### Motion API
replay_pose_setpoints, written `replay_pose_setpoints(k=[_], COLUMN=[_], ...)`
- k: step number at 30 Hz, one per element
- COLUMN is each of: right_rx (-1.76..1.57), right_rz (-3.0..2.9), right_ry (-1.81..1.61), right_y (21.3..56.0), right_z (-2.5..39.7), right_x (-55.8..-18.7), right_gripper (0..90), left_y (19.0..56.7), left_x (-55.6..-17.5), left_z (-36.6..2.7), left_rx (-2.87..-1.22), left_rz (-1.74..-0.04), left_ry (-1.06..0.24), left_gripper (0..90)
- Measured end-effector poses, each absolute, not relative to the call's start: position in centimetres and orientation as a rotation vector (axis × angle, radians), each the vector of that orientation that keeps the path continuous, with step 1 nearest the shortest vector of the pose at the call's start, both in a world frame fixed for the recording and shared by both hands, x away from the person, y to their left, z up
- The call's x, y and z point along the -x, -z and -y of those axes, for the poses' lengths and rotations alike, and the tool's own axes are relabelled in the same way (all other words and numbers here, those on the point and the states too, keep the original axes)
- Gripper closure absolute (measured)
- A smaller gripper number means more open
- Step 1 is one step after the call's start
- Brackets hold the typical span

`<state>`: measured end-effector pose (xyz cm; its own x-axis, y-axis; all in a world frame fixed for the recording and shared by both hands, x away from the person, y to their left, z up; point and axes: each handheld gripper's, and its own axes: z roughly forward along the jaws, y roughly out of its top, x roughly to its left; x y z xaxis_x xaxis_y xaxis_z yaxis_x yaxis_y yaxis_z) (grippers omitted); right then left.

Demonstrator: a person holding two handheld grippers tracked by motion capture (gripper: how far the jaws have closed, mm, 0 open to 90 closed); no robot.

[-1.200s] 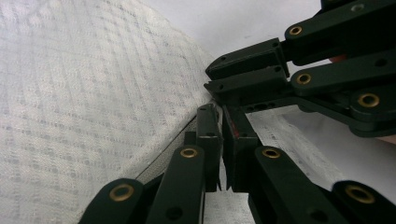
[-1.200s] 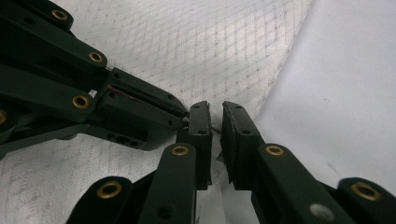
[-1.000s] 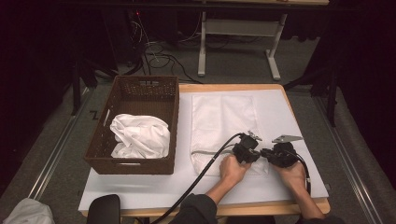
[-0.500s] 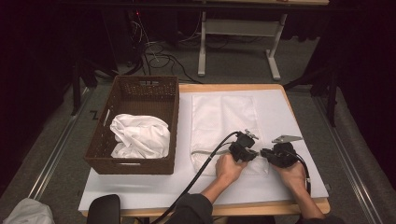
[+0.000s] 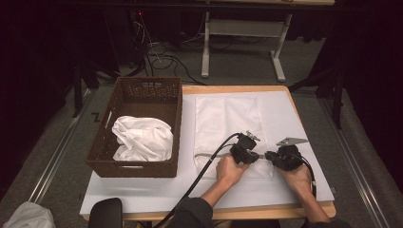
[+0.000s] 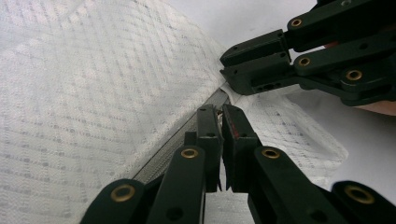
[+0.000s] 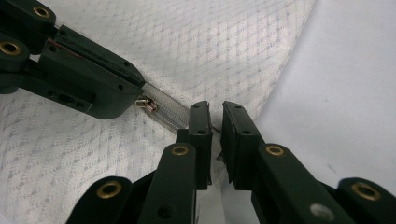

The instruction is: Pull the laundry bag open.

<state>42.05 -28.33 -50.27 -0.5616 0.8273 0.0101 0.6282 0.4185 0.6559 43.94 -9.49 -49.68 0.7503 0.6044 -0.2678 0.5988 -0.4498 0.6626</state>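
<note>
**Zippered mesh bag on desk: both tongs at the zipper**

Left to right, we list: a wicker basket (image 5: 138, 95) holding crumpled white cloth (image 5: 142, 138); a white mesh bag (image 5: 228, 128) lying flat mid-desk (image 5: 304, 123). Since a second ago the left tongs (image 5: 247, 153) have crept slightly along the zipper (image 7: 166, 112); we judge the unzipping barely begun. They sit clamped on the zipper pull (image 7: 144, 103). The right tongs (image 7: 215, 135) pinch the bag's corner edge, nearly closed. Nothing obstructs; the cable (image 5: 204, 166) trails clear.

Table (image 5: 304, 128) — basket (image 5: 138, 128), white bag (image 5: 228, 123)
</note>
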Motion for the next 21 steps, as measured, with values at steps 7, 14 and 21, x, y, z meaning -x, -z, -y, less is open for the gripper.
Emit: replay_pose_setpoints(k=[7,14,21], right_rx=[-1.253,-1.254,-1.257], right_rz=[-2.361,-2.359,-2.354], right_ry=[-0.891,-0.894,-0.902], right_y=[50.3,50.3,50.4], right_z=[28.3,28.3,28.3], right_x=[-42.0,-42.0,-42.0], right_gripper=[82.8,82.8,82.8], left_y=[49.5,49.5,49.3], left_x=[-43.8,-43.7,-43.7], left_z=[9.1,8.8,8.1], left_rx=[-2.165,-2.153,-2.141], left_rz=[-0.89,-0.896,-0.896], left_ry=[-0.009,-0.009,-0.009], left_gripper=[85.9,85.9,85.8])
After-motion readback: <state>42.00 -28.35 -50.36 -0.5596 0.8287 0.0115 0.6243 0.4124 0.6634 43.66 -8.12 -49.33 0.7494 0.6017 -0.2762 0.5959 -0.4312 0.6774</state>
